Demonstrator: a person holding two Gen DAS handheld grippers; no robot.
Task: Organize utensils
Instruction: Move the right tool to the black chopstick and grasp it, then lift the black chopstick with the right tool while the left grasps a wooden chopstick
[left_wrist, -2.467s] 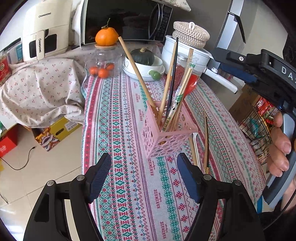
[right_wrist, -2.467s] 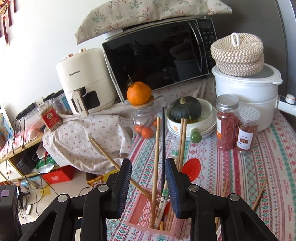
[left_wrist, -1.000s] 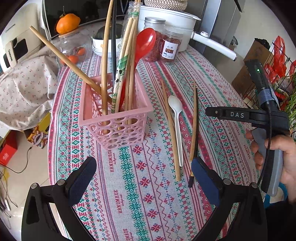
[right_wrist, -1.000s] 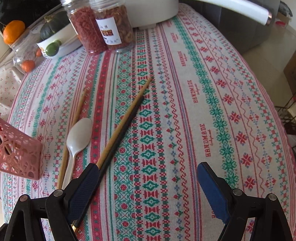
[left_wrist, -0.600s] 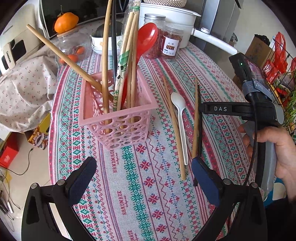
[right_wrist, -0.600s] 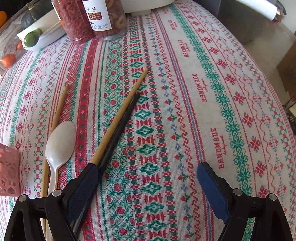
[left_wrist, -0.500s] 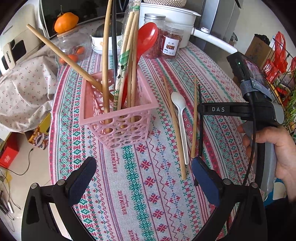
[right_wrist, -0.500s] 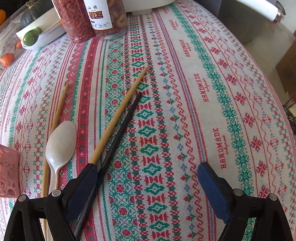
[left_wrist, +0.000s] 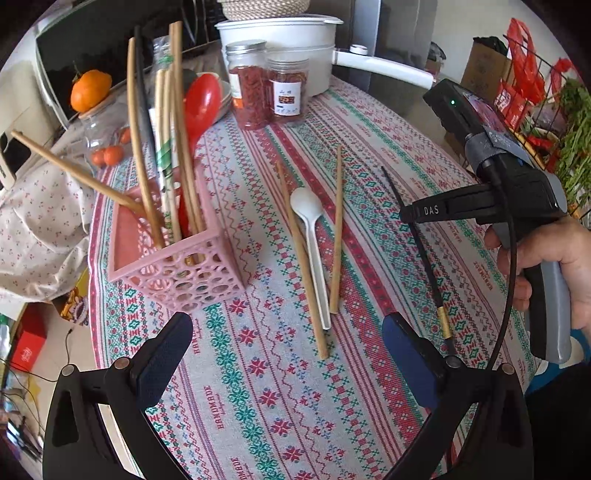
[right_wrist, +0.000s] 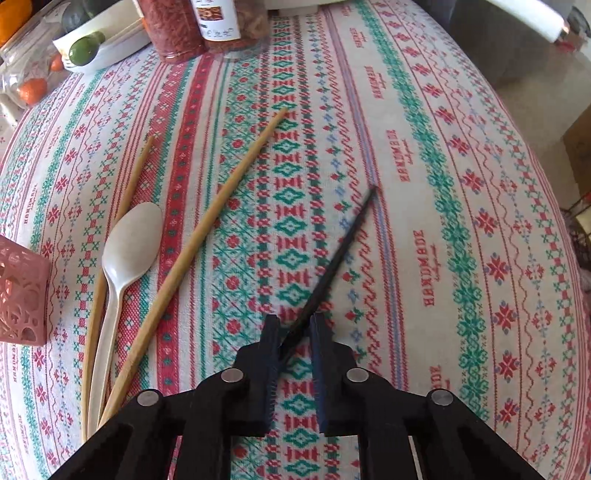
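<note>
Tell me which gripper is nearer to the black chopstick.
Right. The right gripper is shut on the black chopstick, clamping it between its pads. The left gripper hangs open above the tablecloth, with the chopstick beside its right-side finger, untouched.

Between the dark blue pads of my right hand-held gripper I am gripping a black chopstick with a gold band near its end. Left of it are lying a tan chopstick and a cream-white spoon, and farther left a pink lattice basket is showing. Under my hand-held gripper the worktop's cloth is running in red, green and white embroidered stripes.
</note>
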